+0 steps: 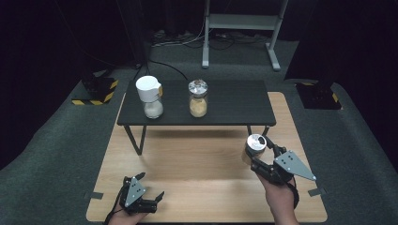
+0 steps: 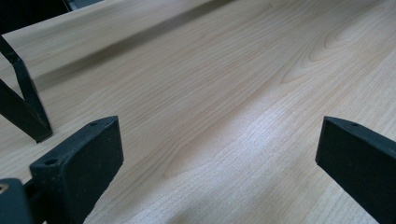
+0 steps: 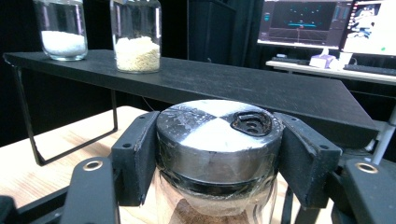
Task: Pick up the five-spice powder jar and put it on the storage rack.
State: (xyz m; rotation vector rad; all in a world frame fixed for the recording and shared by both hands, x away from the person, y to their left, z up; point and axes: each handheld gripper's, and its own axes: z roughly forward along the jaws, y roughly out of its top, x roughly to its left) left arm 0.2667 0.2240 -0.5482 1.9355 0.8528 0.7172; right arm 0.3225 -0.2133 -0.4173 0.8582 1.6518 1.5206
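The glass jar with a silver metal lid (image 3: 219,154) sat clamped at its lid by the right tool (image 1: 257,154) above the wooden desk (image 1: 197,159). The left tool (image 1: 149,190) rested released. Best kept upright, with steady squeeze, while carried.

Upright silver-lidded glass jar (image 3: 218,154) above wooden table (image 1: 197,164).

black shelf (image 1: 234,105) | on it: white-lidded jar (image 1: 151,98), metal-lidded jar (image 1: 198,99)

In the right gripper view the jar (image 3: 218,154) between the tongs is cut off below, its contents unreadable. The two shelf jars (image 3: 136,35) lose their tops at the edge.
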